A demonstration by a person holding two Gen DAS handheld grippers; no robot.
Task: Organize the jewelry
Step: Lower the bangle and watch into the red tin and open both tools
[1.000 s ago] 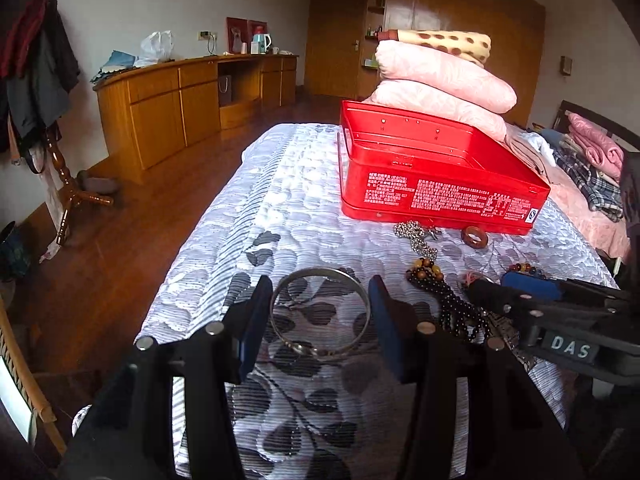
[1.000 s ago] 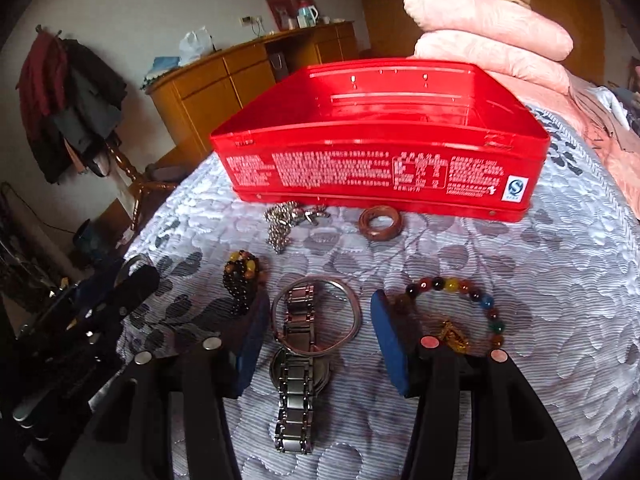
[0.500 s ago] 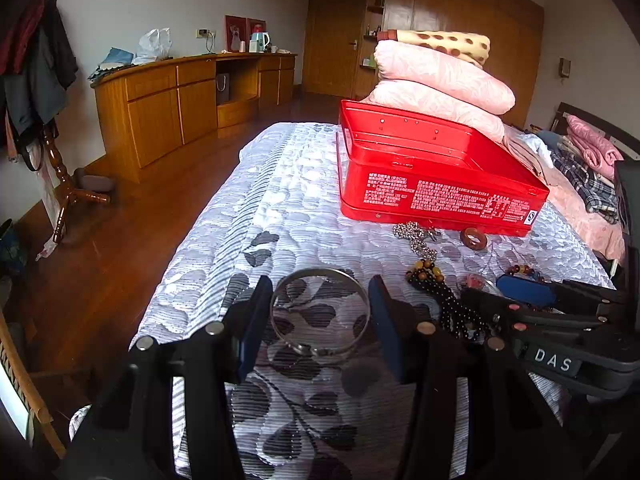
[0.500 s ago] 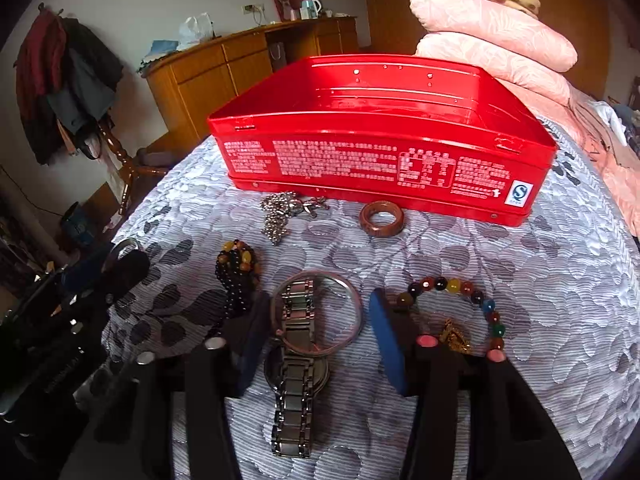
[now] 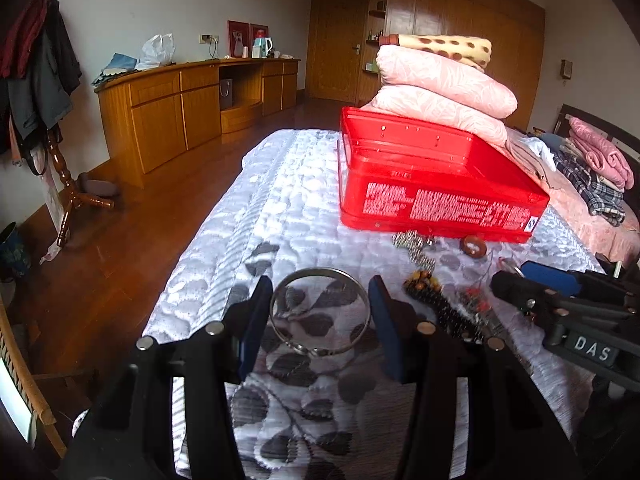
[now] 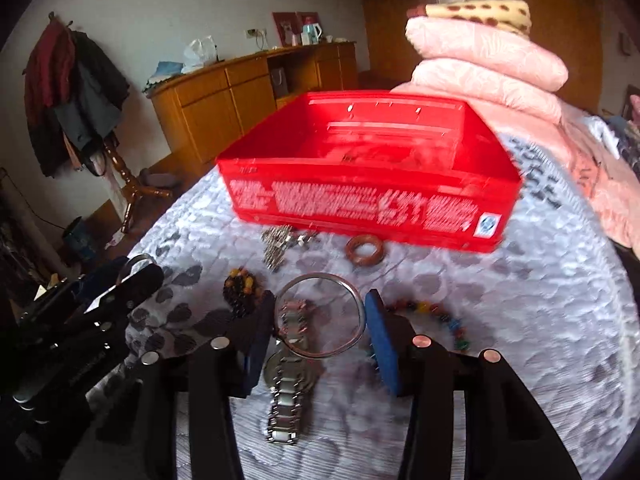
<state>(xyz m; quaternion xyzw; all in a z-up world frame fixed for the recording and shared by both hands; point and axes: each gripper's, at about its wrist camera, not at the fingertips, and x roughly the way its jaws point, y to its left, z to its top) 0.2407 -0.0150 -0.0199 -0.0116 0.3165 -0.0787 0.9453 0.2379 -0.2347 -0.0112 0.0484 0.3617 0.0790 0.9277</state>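
My left gripper (image 5: 318, 312) is shut on a silver bangle (image 5: 320, 276), held just above the bedspread. My right gripper (image 6: 320, 324) is shut on a second silver bangle (image 6: 322, 280), lifted above a steel watch (image 6: 288, 384). A red open box (image 6: 372, 200) stands ahead on the bed; it also shows in the left wrist view (image 5: 436, 196). Near it lie a silver chain (image 6: 280, 240), a brown ring (image 6: 365, 250), a dark bead bracelet (image 6: 240, 290) and a coloured bead bracelet (image 6: 436, 318). The right gripper shows in the left wrist view (image 5: 536, 280).
Pink pillows (image 5: 444, 92) are stacked behind the box. Folded clothes (image 5: 592, 168) lie at the right. The bed's left edge (image 5: 192, 248) drops to a wooden floor with a long cabinet (image 5: 180, 112) and a coat stand (image 5: 60, 184). The left gripper fills the right wrist view's lower left (image 6: 100, 304).
Both grippers have risen with their bangles. The right gripper has lifted and tilted toward the red box, and the view is blurred by motion. The loose jewelry has not moved.
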